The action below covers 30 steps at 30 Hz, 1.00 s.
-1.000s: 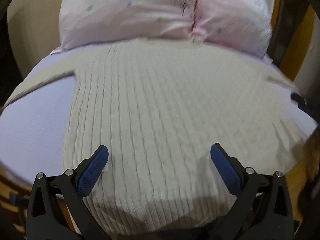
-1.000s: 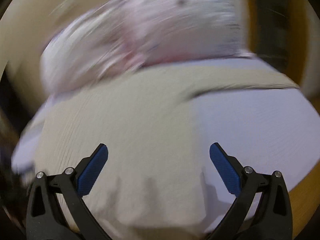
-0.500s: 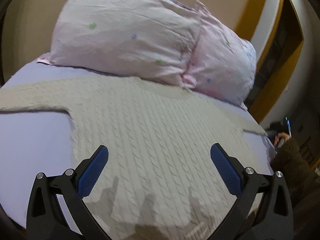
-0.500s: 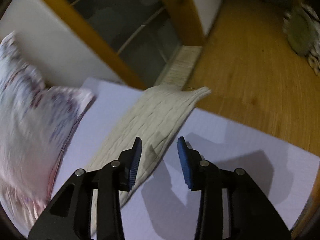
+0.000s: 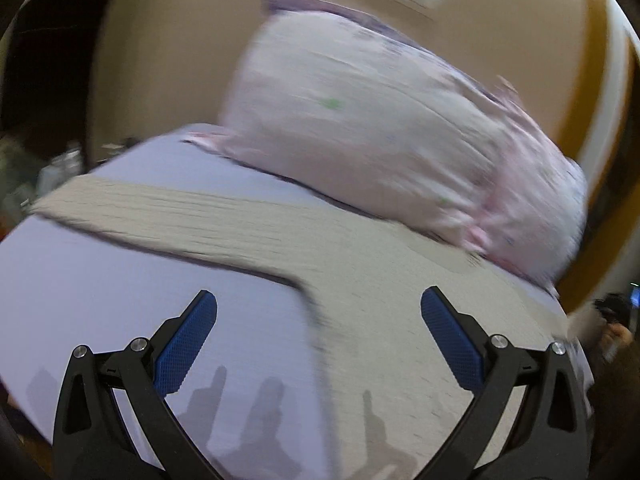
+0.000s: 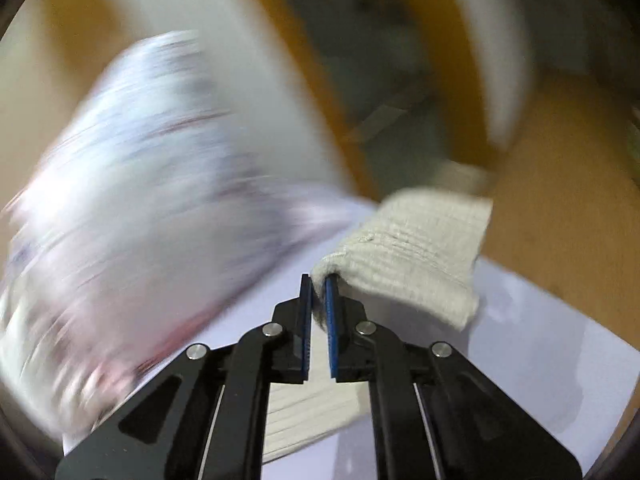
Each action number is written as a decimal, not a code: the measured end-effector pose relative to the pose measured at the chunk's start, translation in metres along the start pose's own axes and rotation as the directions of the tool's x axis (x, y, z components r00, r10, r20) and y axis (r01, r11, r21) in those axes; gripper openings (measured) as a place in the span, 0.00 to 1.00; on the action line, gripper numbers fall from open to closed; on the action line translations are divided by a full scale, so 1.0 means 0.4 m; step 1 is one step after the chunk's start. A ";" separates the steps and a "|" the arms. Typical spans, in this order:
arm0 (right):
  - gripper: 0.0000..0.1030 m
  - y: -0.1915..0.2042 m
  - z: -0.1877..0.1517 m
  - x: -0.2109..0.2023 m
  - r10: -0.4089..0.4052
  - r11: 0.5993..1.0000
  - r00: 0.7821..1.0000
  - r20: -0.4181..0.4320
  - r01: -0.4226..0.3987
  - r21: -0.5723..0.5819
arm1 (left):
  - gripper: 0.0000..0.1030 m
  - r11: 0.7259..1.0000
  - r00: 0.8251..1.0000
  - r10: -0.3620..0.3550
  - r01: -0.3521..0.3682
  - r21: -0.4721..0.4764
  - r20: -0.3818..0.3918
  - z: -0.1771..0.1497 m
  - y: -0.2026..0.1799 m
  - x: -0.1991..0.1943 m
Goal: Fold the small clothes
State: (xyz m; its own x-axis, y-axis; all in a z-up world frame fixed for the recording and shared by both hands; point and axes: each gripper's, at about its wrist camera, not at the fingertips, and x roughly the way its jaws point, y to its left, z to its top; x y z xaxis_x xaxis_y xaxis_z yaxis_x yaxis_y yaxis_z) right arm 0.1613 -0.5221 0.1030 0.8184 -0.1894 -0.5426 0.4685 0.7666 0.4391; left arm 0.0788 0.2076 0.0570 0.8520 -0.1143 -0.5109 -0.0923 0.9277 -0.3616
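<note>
A cream cable-knit sweater (image 5: 400, 320) lies flat on the bed's lavender sheet (image 5: 120, 300), one sleeve (image 5: 160, 212) stretched to the left. My left gripper (image 5: 318, 316) is open and empty, hovering above the armpit where that sleeve joins the body. My right gripper (image 6: 318, 292) is shut on the other sleeve (image 6: 412, 252), near its cuff, and holds the cuff end lifted off the sheet (image 6: 540, 340). The view is blurred by motion.
A pink pillow (image 5: 380, 136) lies at the head of the bed, touching the sweater's top edge; it also shows in the right wrist view (image 6: 140, 200). Wooden floor (image 6: 568, 184) and an orange frame (image 6: 320, 80) lie beyond the bed's edge.
My right gripper closed on the sleeve near the cuff and lifted it. My left gripper swung left from over the sweater body to the left sleeve's armpit.
</note>
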 end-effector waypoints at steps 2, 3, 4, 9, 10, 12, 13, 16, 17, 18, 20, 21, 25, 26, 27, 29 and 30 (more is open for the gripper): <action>0.06 0.154 -0.039 -0.034 0.109 0.986 0.994 -0.017 -0.111 -0.121 | 0.99 0.997 0.999 0.031 -0.030 -0.074 0.017 0.020 0.060 -0.003; 0.06 0.269 -0.081 -0.049 0.183 0.960 0.982 -0.051 -0.190 -0.204 | 0.99 0.991 0.999 0.048 -0.045 -0.125 0.018 0.030 0.096 -0.005; 0.06 0.354 -0.121 -0.055 0.235 0.934 0.968 -0.085 -0.249 -0.256 | 0.99 0.984 0.998 0.057 -0.053 -0.172 0.022 0.040 0.131 -0.009; 0.06 0.720 -0.401 -0.016 0.395 0.781 0.845 -0.360 -0.516 -0.352 | 0.99 0.946 0.992 0.124 -0.109 -0.305 0.031 0.071 0.236 -0.022; 0.06 0.763 -0.456 -0.003 0.397 0.761 0.822 -0.409 -0.543 -0.353 | 0.98 0.941 0.991 0.130 -0.114 -0.320 0.031 0.075 0.250 -0.021; 0.11 0.858 -0.599 0.024 0.366 0.699 0.750 -0.551 -0.613 -0.369 | 0.96 0.922 0.990 0.138 -0.121 -0.368 0.021 0.088 0.288 -0.016; 0.13 0.901 -0.687 0.034 0.322 0.665 0.695 -0.643 -0.650 -0.369 | 0.95 0.915 0.990 0.139 -0.121 -0.384 0.019 0.090 0.299 -0.013; 0.44 0.900 -0.735 0.018 0.325 0.647 0.636 -0.700 -0.689 -0.325 | 0.89 0.887 0.989 0.151 -0.135 -0.441 0.000 0.110 0.353 0.004; 0.52 0.890 -0.721 0.010 0.341 0.655 0.644 -0.685 -0.685 -0.319 | 0.87 0.879 0.988 0.153 -0.139 -0.457 -0.005 0.118 0.369 0.012; 0.55 0.863 -0.687 0.000 0.368 0.673 0.661 -0.654 -0.675 -0.303 | 0.84 0.866 0.987 0.163 -0.149 -0.478 -0.013 0.130 0.392 0.022; 0.57 0.811 -0.626 0.012 0.391 0.701 0.679 -0.622 -0.657 -0.277 | 0.82 0.838 0.983 0.182 -0.169 -0.519 -0.026 0.144 0.432 0.037; 0.58 0.774 -0.590 0.010 0.399 0.722 0.695 -0.598 -0.640 -0.262 | 0.81 0.816 0.981 0.192 -0.181 -0.549 -0.038 0.152 0.458 0.046; 0.60 0.671 -0.513 0.027 0.391 0.769 0.734 -0.555 -0.592 -0.241 | 0.79 0.727 0.973 0.213 -0.217 -0.652 -0.086 0.157 0.552 0.073; 0.60 0.653 -0.502 0.026 0.390 0.773 0.736 -0.553 -0.588 -0.237 | 0.76 0.713 0.972 0.215 -0.222 -0.665 -0.094 0.154 0.565 0.077; 0.60 0.638 -0.494 0.027 0.390 0.776 0.738 -0.550 -0.585 -0.236 | 0.74 0.701 0.974 0.211 -0.210 -0.682 -0.083 0.150 0.584 0.082; 0.60 0.627 -0.504 0.000 0.390 0.774 0.741 -0.547 -0.585 -0.242 | 0.70 0.680 0.972 0.225 -0.206 -0.703 -0.066 0.155 0.612 0.084; 0.61 0.616 -0.499 -0.012 0.394 0.771 0.739 -0.547 -0.589 -0.241 | 0.68 0.670 0.973 0.224 -0.199 -0.715 -0.061 0.158 0.623 0.085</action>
State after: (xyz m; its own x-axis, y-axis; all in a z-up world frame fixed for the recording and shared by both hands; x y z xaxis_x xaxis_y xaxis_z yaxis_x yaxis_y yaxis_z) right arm 0.2064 -0.2100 0.0709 0.6074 0.4972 -0.6196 -0.2012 0.8508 0.4855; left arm 0.1175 0.4573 -0.0011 0.7769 0.0749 -0.6252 -0.5998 0.3902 -0.6985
